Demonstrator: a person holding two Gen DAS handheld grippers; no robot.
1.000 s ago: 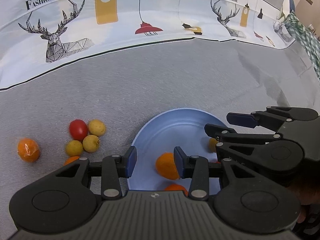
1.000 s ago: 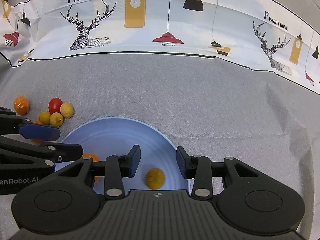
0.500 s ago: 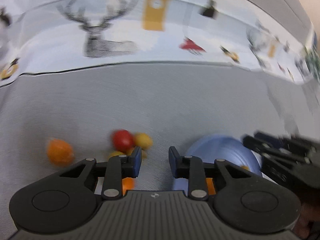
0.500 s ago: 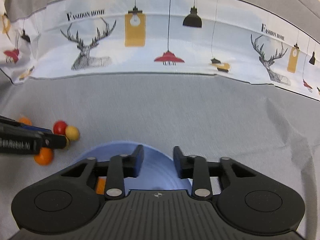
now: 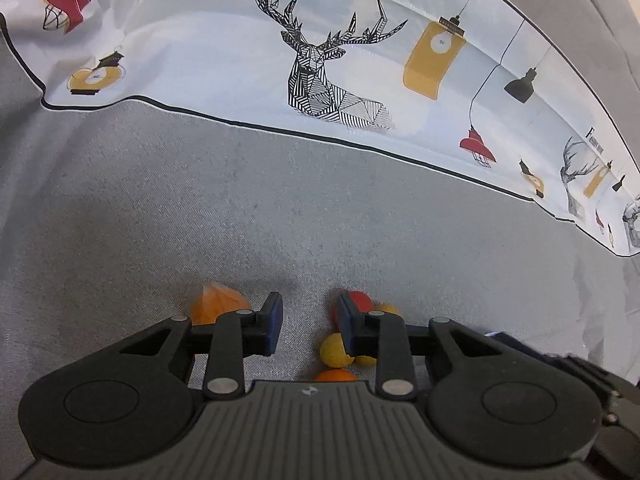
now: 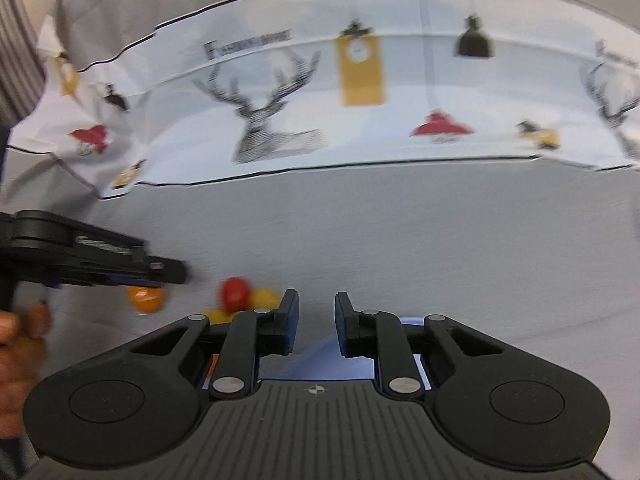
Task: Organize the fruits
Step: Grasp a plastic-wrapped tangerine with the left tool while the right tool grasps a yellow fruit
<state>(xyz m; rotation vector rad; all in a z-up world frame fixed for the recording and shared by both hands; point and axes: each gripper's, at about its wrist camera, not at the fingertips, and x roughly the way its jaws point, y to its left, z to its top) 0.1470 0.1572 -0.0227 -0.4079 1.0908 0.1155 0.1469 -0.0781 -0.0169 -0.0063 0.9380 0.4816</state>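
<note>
Grey cloth point(image 5: 280, 208), fruits point(image 5: 336, 350) beside left gripper point(image 5: 308, 326)

A grey woven cloth point(image 5: 304, 208) is seen under everything. Behind it a white printed band point(image 5: 224, 52) is edged by a thin black line and is patterned with black line-drawn deer, mustard-yellow, red and black hanging lamps, and black lettering. The fruits are coloured thus: an orange one point(image 5: 214, 304), a red one point(image 5: 362, 301), yellow ones point(image 5: 335, 350), and another orange one point(image 5: 335, 376). A pale blue plate point(image 6: 316, 358) is shown in the right wrist view. Black bodies and dark blue pads are borne by both grippers.
</note>
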